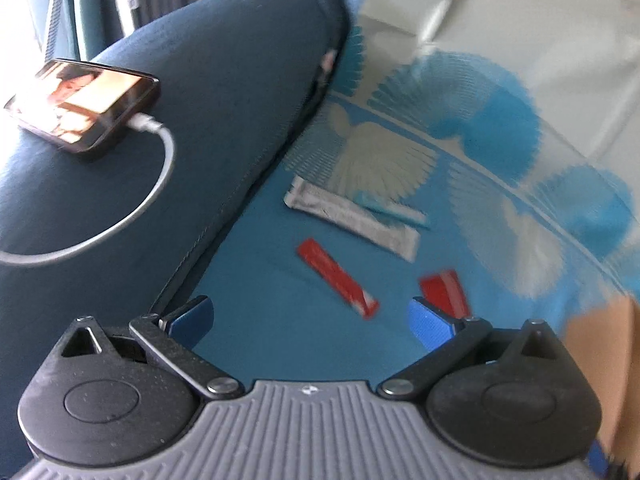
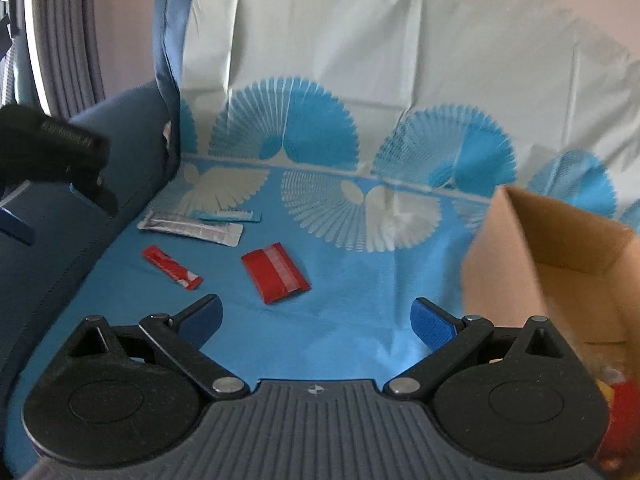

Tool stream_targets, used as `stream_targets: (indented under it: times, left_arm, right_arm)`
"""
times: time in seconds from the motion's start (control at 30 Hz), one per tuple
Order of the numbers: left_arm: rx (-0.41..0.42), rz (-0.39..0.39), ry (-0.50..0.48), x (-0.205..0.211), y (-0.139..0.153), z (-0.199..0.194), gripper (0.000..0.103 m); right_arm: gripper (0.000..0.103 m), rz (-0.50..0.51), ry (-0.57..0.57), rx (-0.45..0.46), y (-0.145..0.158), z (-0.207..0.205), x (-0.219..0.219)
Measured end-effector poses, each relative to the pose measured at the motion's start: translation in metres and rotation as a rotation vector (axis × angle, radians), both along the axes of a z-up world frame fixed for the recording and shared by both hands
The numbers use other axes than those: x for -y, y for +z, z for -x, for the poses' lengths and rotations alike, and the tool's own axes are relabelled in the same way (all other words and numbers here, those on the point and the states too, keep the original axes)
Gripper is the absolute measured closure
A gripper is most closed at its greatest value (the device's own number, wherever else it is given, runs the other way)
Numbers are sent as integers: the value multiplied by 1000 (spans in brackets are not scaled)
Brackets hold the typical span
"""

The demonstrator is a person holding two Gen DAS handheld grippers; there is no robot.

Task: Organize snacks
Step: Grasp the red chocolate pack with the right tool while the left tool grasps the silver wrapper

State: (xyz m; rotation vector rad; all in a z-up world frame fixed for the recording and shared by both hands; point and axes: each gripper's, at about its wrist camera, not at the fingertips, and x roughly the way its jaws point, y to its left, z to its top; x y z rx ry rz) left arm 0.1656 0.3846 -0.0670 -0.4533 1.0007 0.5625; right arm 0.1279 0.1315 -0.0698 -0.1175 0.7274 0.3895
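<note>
Snacks lie on a blue patterned sheet [image 2: 320, 312]. A long red snack bar [image 2: 171, 267] [image 1: 338, 278], a red packet [image 2: 275, 273] [image 1: 444, 294], a long silver packet [image 2: 191, 229] [image 1: 352, 217] and a thin blue-white packet [image 2: 226, 215] [image 1: 394, 208] lie there. My left gripper [image 1: 310, 318] is open and empty, close above the red bar and the red packet. It also shows in the right wrist view [image 2: 52, 160] at the left. My right gripper [image 2: 316, 318] is open and empty, in front of the red packet.
An open cardboard box [image 2: 548, 256] [image 1: 600, 340] stands at the right, with something red and yellow low at its near side. A dark blue sofa arm [image 1: 200, 120] at the left carries a phone [image 1: 84, 106] on a white cable [image 1: 156, 184].
</note>
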Motion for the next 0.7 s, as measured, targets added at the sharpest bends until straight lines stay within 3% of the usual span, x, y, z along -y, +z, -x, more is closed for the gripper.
stream_targets:
  times: [0.2, 0.4, 0.53, 0.7]
  left_arm:
    - [-68, 29, 120, -26, -36, -67, 0]
    - [-131, 64, 223, -51, -71, -108, 0]
    - [-170, 62, 243, -61, -87, -130, 0]
    - [-205, 138, 252, -72, -110, -151, 0]
  right_arm:
    - [3, -3, -8, -95, -47, -67, -35]
    - [3, 35, 29, -151, -89, -114, -65]
    - [3, 51, 49, -179, -108, -136, -76]
    - [3, 68, 82, -183, -118, -149, -89]
